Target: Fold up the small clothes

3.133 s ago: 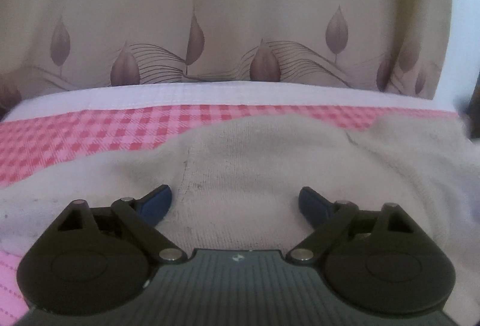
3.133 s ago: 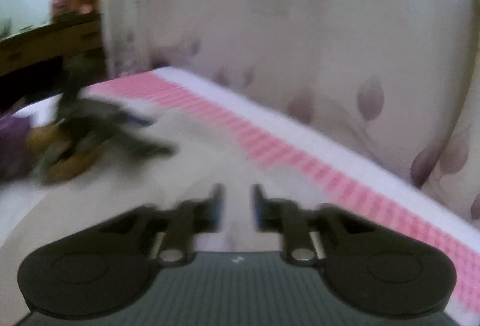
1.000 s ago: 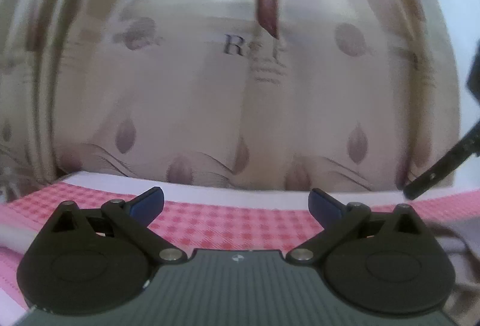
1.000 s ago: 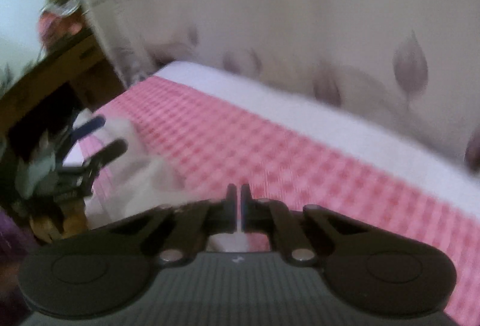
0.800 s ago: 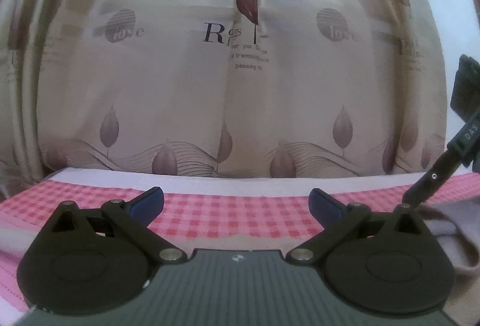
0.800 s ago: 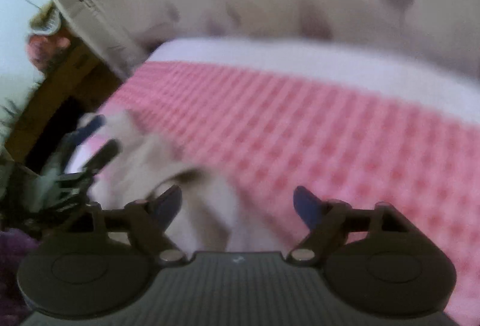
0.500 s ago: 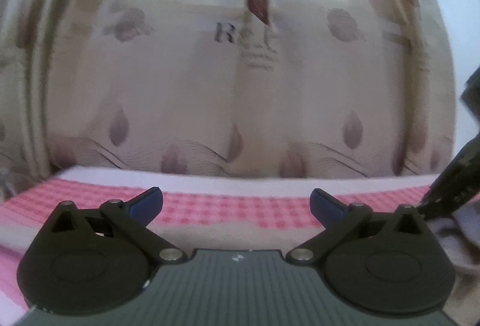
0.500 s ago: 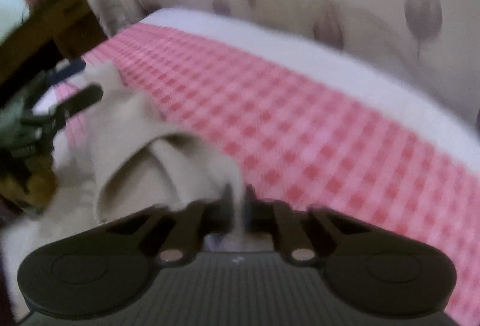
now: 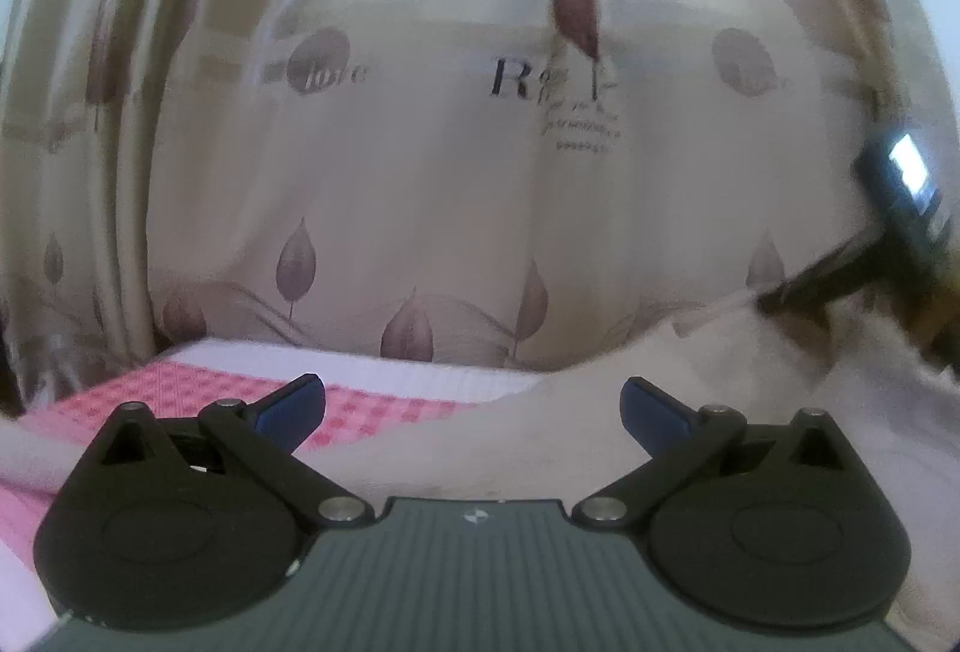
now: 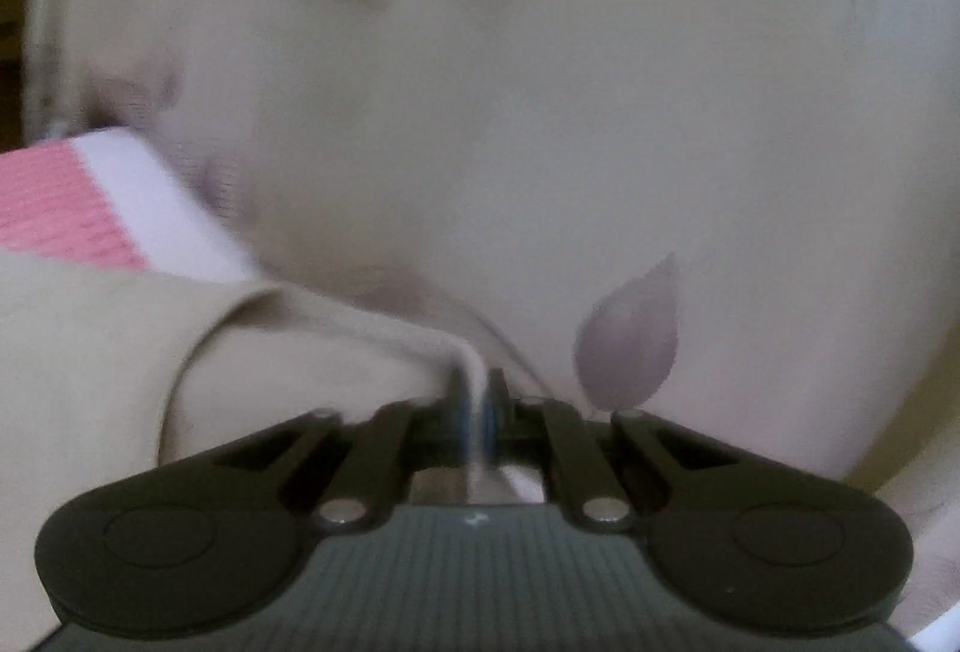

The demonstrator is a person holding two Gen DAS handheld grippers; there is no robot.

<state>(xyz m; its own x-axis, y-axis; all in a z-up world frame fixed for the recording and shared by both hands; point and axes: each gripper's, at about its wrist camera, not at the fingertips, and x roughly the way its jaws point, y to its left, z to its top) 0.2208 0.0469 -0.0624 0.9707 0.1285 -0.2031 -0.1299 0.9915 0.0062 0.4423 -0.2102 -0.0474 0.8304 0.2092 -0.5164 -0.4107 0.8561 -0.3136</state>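
Observation:
A beige garment (image 9: 600,412) lies on the pink checked bed cover (image 9: 198,388) and rises toward the right in the left wrist view. My left gripper (image 9: 474,406) is open and empty just above the cloth. My right gripper (image 10: 477,400) is shut on an edge of the beige garment (image 10: 120,352) and holds it lifted. The right gripper also shows at the right edge of the left wrist view (image 9: 798,292), pulling the cloth up. The garment's full shape is hidden.
A cream curtain with leaf prints and lettering (image 9: 480,142) hangs right behind the bed. The bed's white edge strip (image 9: 360,367) runs along the far side. In the right wrist view the curtain (image 10: 600,112) fills most of the frame.
My right gripper opened, then shut on the garment's edge and has lifted it up and toward the curtain. The cloth now rises in front of my left gripper, which stays open.

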